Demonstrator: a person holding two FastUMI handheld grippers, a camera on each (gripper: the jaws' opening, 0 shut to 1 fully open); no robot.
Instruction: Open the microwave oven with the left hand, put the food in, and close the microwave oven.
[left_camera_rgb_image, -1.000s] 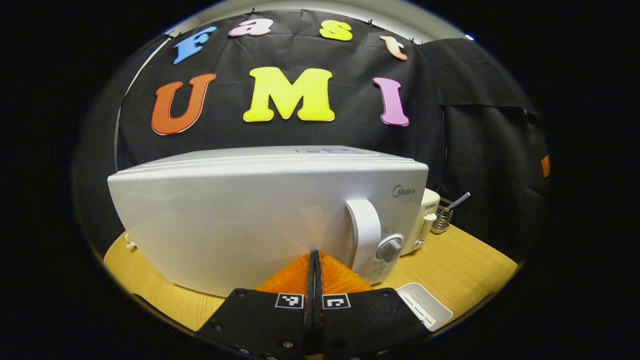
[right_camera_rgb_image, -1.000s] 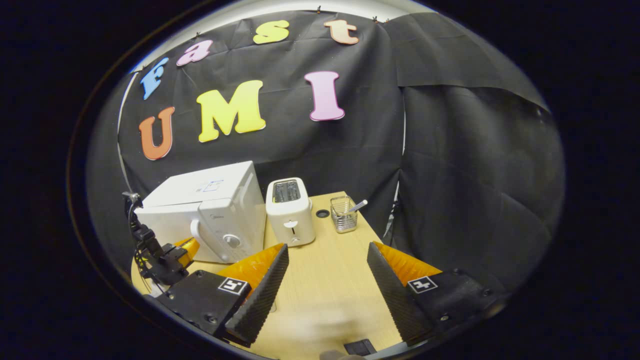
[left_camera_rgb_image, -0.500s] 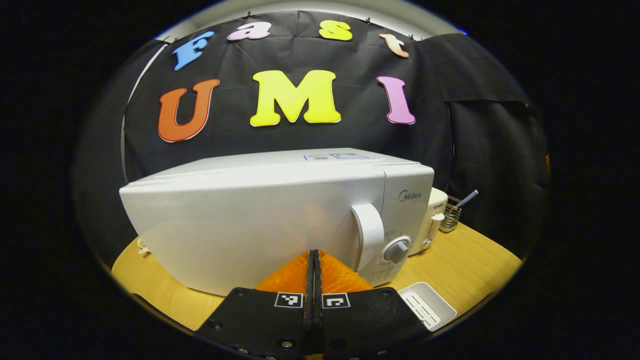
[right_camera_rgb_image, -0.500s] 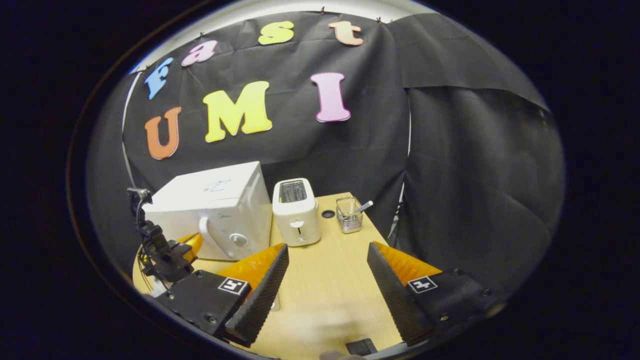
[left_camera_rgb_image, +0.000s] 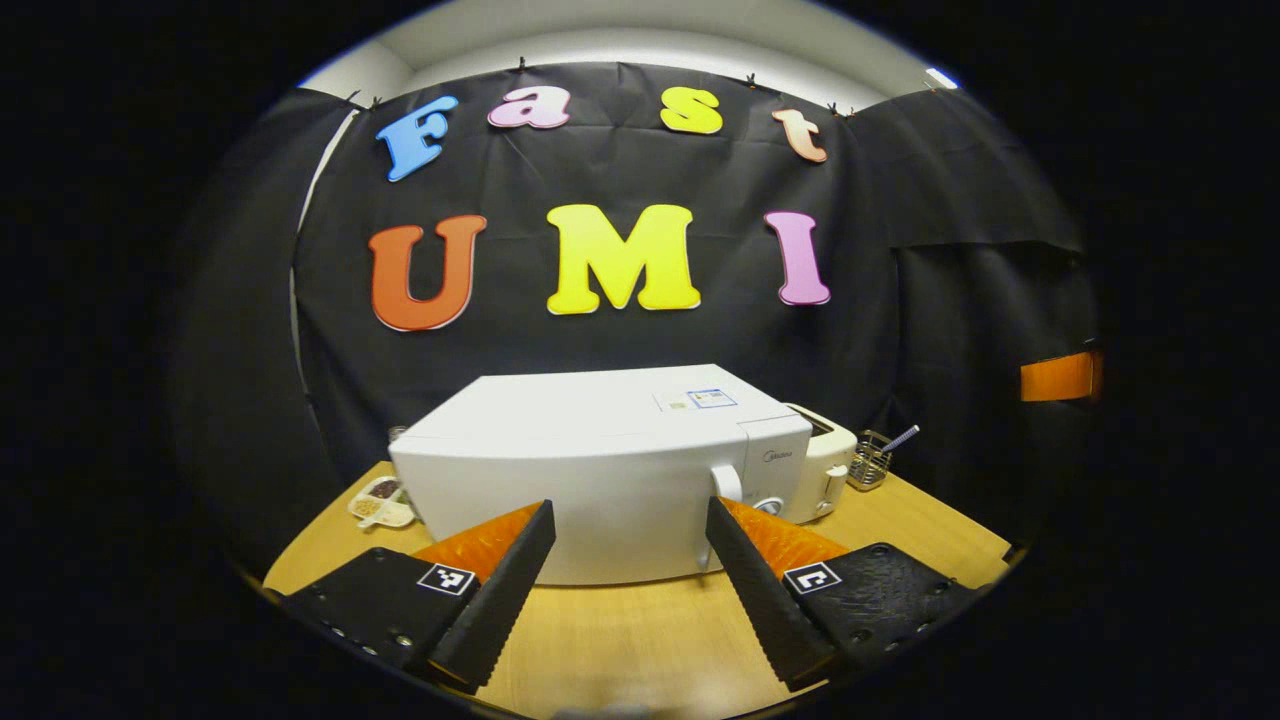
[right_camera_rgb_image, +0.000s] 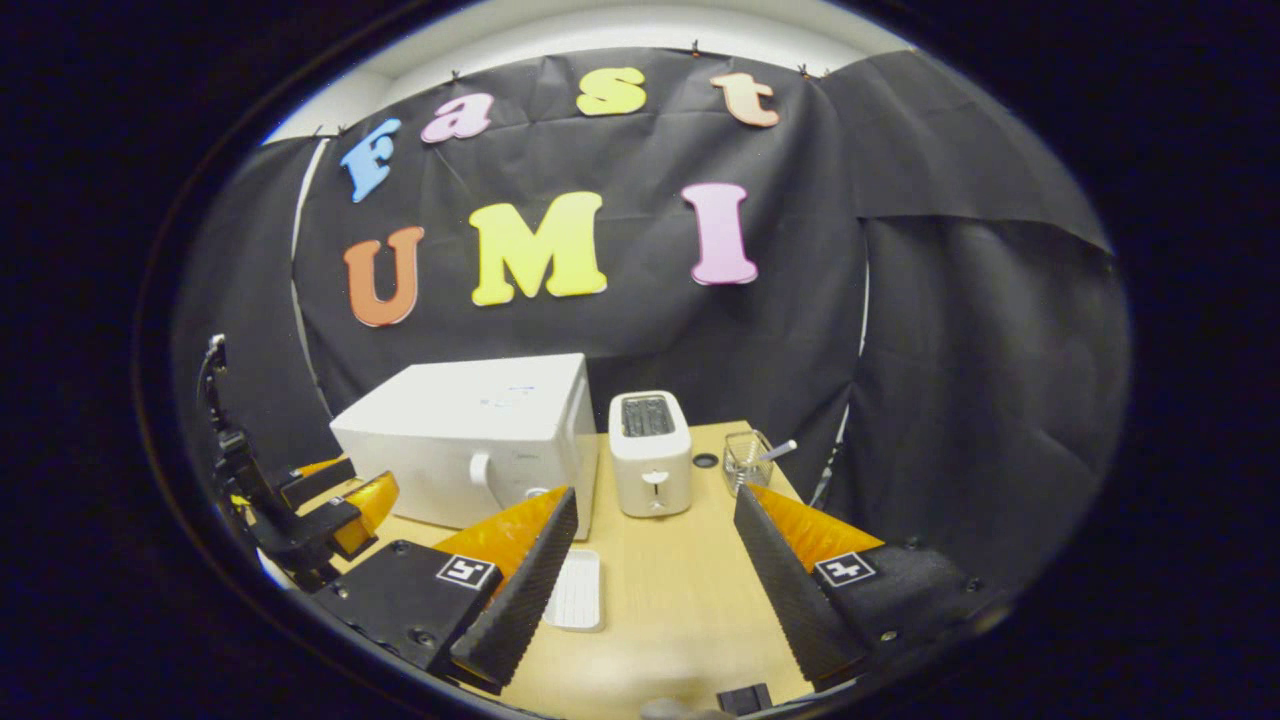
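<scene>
Both tongs released above the wooden table (left_camera_rgb_image: 640, 640): left gripper (left_camera_rgb_image: 628, 520) facing the closed white microwave (left_camera_rgb_image: 600, 470), right gripper (right_camera_rgb_image: 655, 505) near the toaster (right_camera_rgb_image: 650, 455)

The small divided white dish (left_camera_rgb_image: 380, 500) sits half hidden behind the white box-shaped microwave oven (left_camera_rgb_image: 600, 470); its contents are too small to tell.
</scene>
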